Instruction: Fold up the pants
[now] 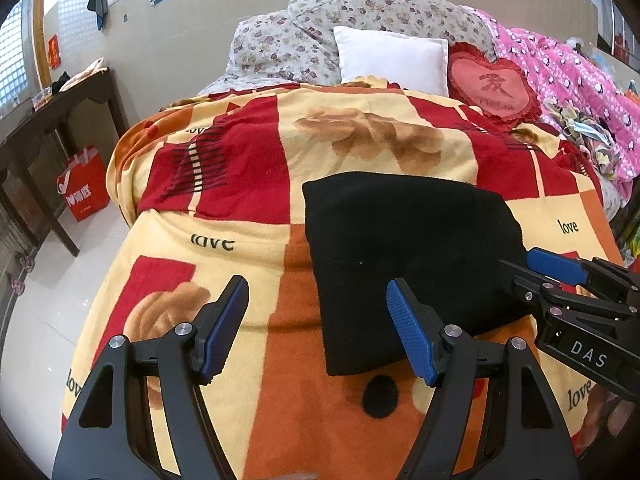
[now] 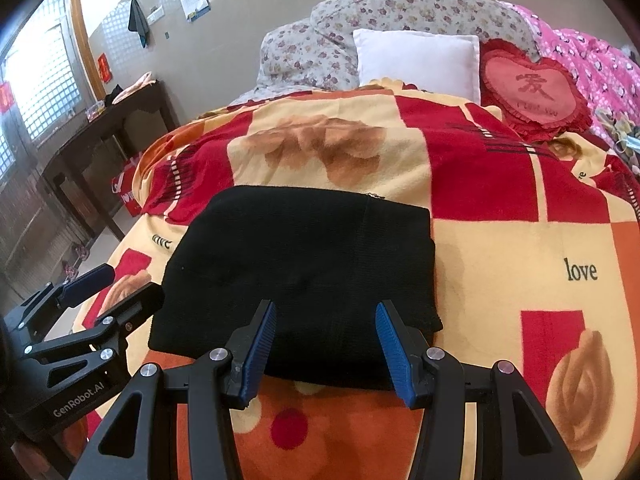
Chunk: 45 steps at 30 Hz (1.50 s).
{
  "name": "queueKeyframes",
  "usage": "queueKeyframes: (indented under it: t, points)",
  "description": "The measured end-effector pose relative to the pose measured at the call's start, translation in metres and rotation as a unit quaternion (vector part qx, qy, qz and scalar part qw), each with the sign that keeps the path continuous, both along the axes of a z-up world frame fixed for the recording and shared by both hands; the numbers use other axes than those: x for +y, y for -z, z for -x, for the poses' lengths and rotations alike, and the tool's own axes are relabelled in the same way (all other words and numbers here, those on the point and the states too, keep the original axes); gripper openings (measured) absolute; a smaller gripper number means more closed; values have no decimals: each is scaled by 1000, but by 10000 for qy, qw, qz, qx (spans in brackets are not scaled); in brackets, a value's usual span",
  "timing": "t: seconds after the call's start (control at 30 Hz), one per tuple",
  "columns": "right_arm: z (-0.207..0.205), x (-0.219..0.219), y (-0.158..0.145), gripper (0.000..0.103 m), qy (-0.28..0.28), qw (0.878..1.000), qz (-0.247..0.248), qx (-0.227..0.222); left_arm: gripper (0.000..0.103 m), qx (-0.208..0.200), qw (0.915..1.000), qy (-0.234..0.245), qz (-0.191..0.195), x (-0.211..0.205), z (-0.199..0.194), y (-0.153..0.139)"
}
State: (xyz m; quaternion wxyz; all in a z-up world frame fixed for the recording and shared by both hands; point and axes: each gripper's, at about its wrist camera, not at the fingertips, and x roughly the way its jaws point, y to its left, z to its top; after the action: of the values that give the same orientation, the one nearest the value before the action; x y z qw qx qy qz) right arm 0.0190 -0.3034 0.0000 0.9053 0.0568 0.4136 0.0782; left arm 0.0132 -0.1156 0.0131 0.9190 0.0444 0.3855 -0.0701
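The black pants lie folded into a compact rectangle on the patterned blanket; they also show in the right wrist view. My left gripper is open and empty, just off the bundle's near left corner. My right gripper is open and empty, hovering over the bundle's near edge. The right gripper shows at the right of the left wrist view. The left gripper shows at the left of the right wrist view.
A white pillow, a red heart cushion, a floral quilt and a pink quilt lie at the bed's head. A dark wooden table and red bag stand left of the bed.
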Motion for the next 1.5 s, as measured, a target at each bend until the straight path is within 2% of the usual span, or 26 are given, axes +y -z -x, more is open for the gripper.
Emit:
queueKeyframes:
  t: [0.57,0.8,1.5]
  points:
    - [-5,0,5,50,-9,10000,0,60,72,67,10000,-11,-8,0,-1,2]
    - [-4,1,5,50,-23,10000,17,66,72,-23,10000,-43,-22,1,-1,1]
    - [0,-13,2,50,84,10000,9,25,72,37,9998,-104,163,10,1,4]
